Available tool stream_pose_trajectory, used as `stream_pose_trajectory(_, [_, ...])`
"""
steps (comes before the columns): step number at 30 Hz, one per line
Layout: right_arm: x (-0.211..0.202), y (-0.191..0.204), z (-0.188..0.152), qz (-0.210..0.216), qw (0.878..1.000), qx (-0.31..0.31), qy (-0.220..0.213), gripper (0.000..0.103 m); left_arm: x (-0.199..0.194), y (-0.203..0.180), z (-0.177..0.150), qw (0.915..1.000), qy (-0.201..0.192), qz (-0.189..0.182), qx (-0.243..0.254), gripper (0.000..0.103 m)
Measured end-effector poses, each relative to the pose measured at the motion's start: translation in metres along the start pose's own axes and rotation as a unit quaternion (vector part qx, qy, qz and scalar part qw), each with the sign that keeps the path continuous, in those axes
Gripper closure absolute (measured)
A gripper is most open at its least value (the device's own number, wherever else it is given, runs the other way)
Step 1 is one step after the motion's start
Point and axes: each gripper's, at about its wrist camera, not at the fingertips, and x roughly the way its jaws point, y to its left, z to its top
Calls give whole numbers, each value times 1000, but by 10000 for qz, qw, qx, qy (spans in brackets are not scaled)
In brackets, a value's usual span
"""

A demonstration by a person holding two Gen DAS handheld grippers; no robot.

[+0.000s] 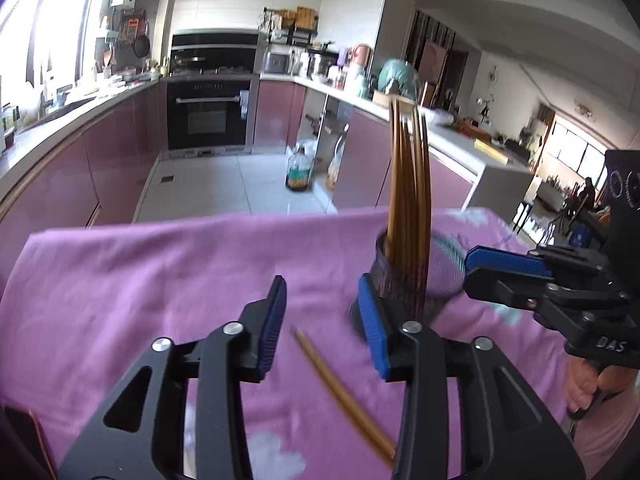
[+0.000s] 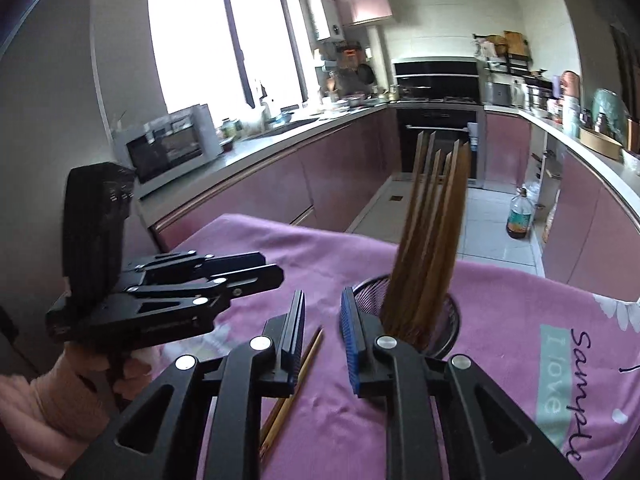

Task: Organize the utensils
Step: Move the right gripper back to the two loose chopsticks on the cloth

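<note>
Currently both claws, left claw (image 1: 322, 324) and right claw (image 2: 322, 338), stand open and empty over loose chopsticks (image 1: 344, 396) on the worktop (image 1: 140, 280). Holder (image 2: 448, 320) sits right; a careless sweep risks toppling it.

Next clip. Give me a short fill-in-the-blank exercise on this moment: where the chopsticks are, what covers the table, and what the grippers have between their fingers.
1. Most chopsticks stand upright in a dark mesh ____.
2. The loose chopsticks lie flat on the ____ cloth.
3. The left gripper has ____ clamped between its fingers.
4. The pads on the right gripper are ____ in colour.

Missing words: holder; pink; nothing; blue
</note>
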Motion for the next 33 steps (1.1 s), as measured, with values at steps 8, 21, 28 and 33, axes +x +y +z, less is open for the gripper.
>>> stream_pose_trajectory(8, [40, 13, -48, 124, 9956, 165, 912, 82, -4, 6, -60, 9986, 457, 284, 19, 63])
stream_pose_trajectory(21, [60, 27, -77, -62, 9920, 300, 1228, 82, -8, 1, -88, 9968, 633, 492, -70, 60])
stream_pose_trajectory(28, [60, 29, -82, -181, 9912, 259, 1283, 82, -9, 0, -92, 9965, 672, 476, -108, 60])
stream_pose_trajectory(33, [61, 29, -83, -211, 9911, 238, 1291, 82, -8, -2, -95, 9962, 714, 479, -118, 59])
